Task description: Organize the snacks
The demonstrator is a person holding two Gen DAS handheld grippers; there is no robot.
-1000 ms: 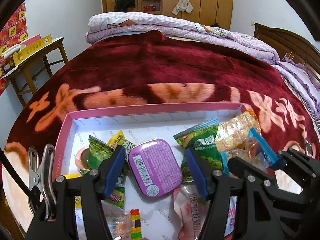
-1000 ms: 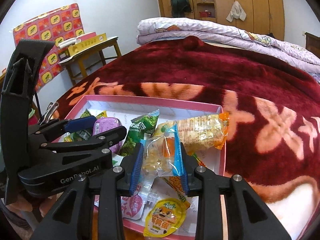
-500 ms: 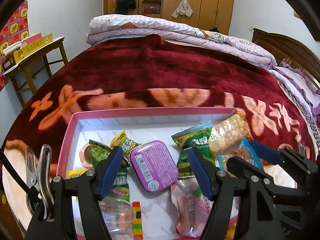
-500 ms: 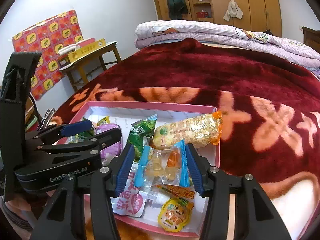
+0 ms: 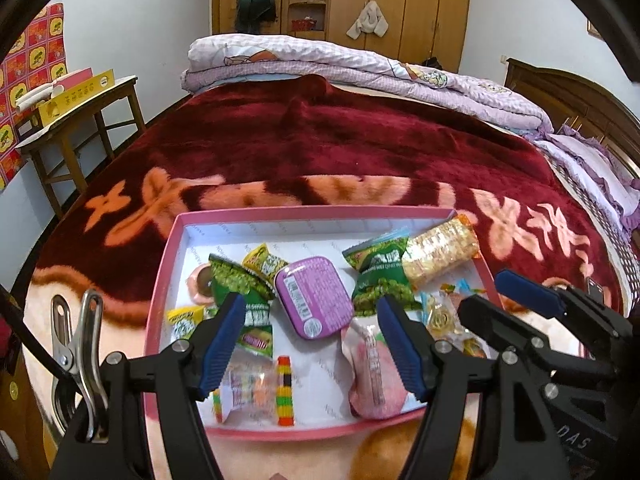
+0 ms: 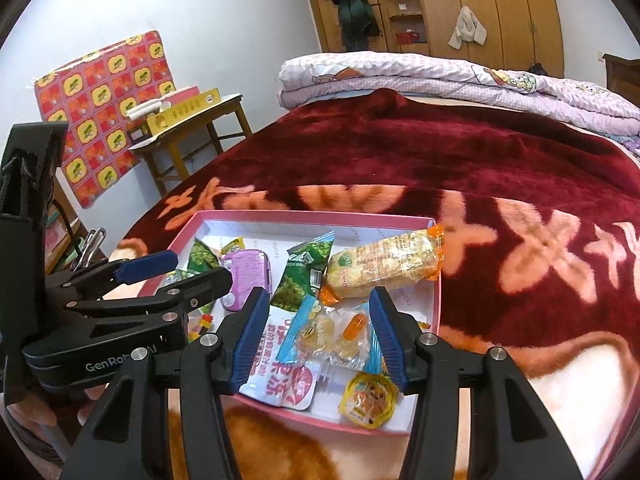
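Bare box floor (image 5: 320, 232) behind crowded snacks (image 5: 316, 300) (far strip only).

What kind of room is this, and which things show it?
Very likely a home bedroom: a bed under a dark red blanket, folded quilts at its far end, and a wooden wardrobe against the wall.

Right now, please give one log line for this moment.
left gripper: open, empty | right gripper: open, above clear candy bag with blue ends | pink cardboard tray: holds snacks

Black grippers (image 5: 312, 344) — blue ribbed pads (image 6: 251, 340), silver screws.
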